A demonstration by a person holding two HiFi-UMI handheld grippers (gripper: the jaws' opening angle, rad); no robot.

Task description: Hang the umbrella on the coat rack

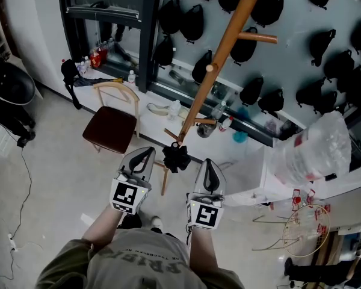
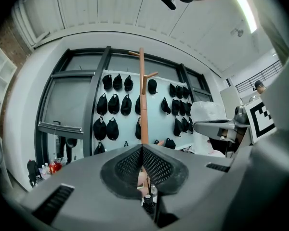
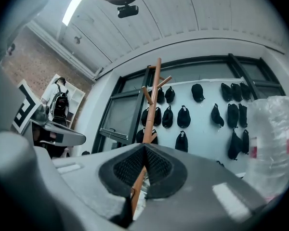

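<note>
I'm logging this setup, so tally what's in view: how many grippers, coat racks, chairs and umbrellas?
Grippers: 2 (left gripper, right gripper)
Coat rack: 1
Chair: 1
Umbrella: 1
Total: 5

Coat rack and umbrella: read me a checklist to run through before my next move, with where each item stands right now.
1. Nothing in the left tongs: ok, shut and empty.
2. Nothing in the right tongs: ok, shut and empty.
3. The coat rack in front: ok, its pole stands ahead of both tongs.
4. A free hook: ok, the upper peg is bare.
5. The umbrella located: ok, it looks to be the black bundle low by the pole.
6. It hangs securely from a peg: cannot tell, the attachment is too small to see.
</note>
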